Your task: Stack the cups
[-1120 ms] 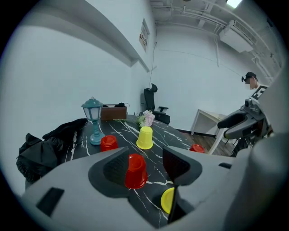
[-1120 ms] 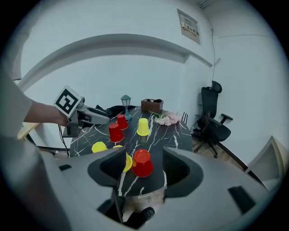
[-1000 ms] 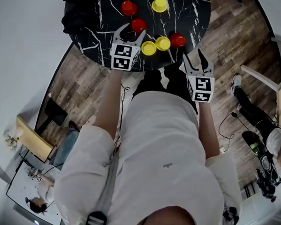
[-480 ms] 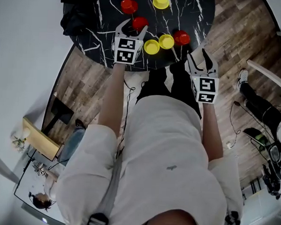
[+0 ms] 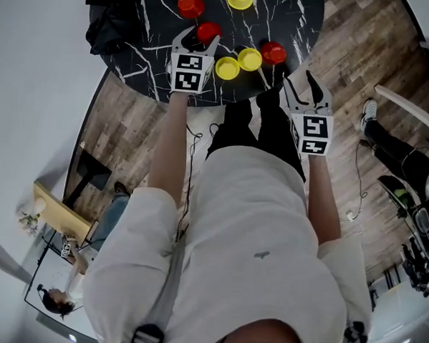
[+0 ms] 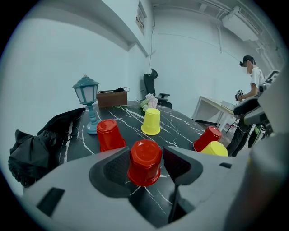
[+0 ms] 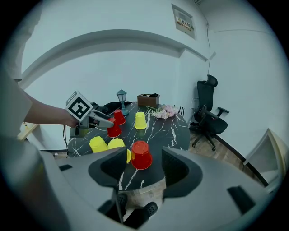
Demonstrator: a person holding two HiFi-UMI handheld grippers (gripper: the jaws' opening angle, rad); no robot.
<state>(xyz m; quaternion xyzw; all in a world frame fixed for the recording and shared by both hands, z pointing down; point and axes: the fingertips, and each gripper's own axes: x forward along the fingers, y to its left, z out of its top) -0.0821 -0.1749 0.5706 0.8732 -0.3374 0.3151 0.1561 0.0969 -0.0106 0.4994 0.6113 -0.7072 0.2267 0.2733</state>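
- Left gripper (image 5: 198,36) is spread wide and grips nothing. An upturned red cup (image 6: 144,162) stands right between its pads, with a sliver of space on either side as far as I can see.
- That cup stands base-up on the black marble table (image 6: 180,124), so its long axis is vertical. The gripper slants down at it from the near side, one jaw to each flank.
- Just beyond it and a little to the left stands a second red cup (image 6: 109,134), and a yellow cup (image 6: 151,122) stands farther ahead. Off to the right, another red cup (image 6: 207,138) and a yellow one (image 6: 216,149) stand close together.
- Right gripper (image 5: 299,89) is also open and empty, hanging off the table's near edge. The red cup (image 7: 141,154) ahead of it is near but not between its jaws.
- My guess is that the left hand is nearer the work: closing squarely on the cup's sides, then lifting straight up, looks like the next move.
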